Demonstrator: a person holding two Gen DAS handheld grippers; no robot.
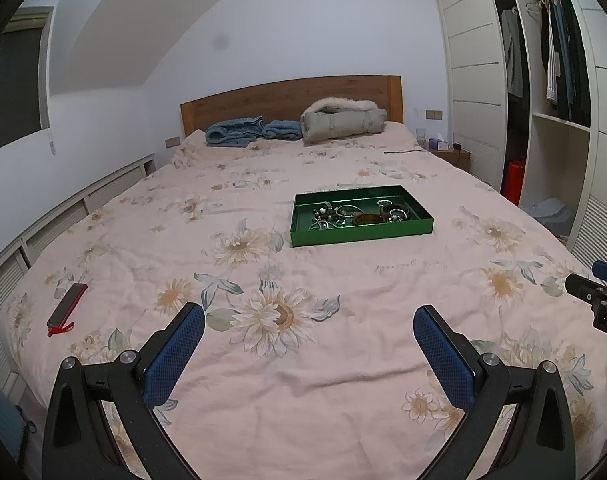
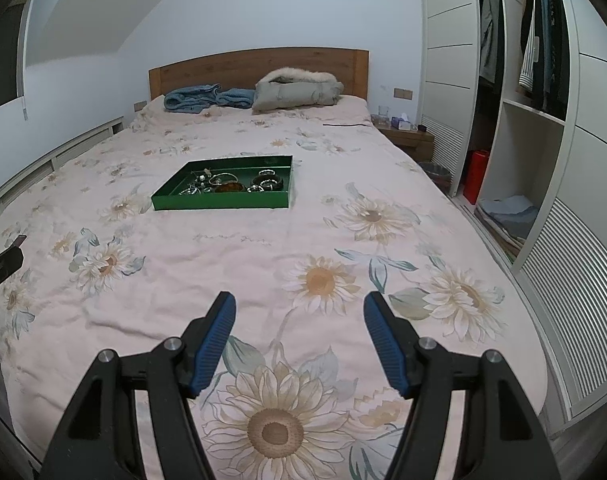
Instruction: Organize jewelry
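Note:
A green tray (image 1: 359,236) (image 2: 223,202) lies in the middle of the bed and holds a heap of jewelry (image 1: 355,214) (image 2: 235,184): several silver bangles, rings and a brown bracelet. My left gripper (image 1: 308,324) hovers open over the near part of the bedspread, well short of the tray, with nothing between its blue pads. Farther right, my right gripper (image 2: 299,312) is open too and empty, also well short of the tray. Part of the right gripper's black body shows at the right edge of the left wrist view (image 1: 599,304).
The bed carries a pink sunflower bedspread (image 1: 303,280). A dark phone with a red strap (image 1: 66,308) lies at its near left. A blue towel (image 1: 239,130) and a grey fur-trimmed coat (image 1: 343,120) sit by the wooden headboard. An open wardrobe (image 2: 523,120) and a nightstand (image 2: 407,140) stand to the right.

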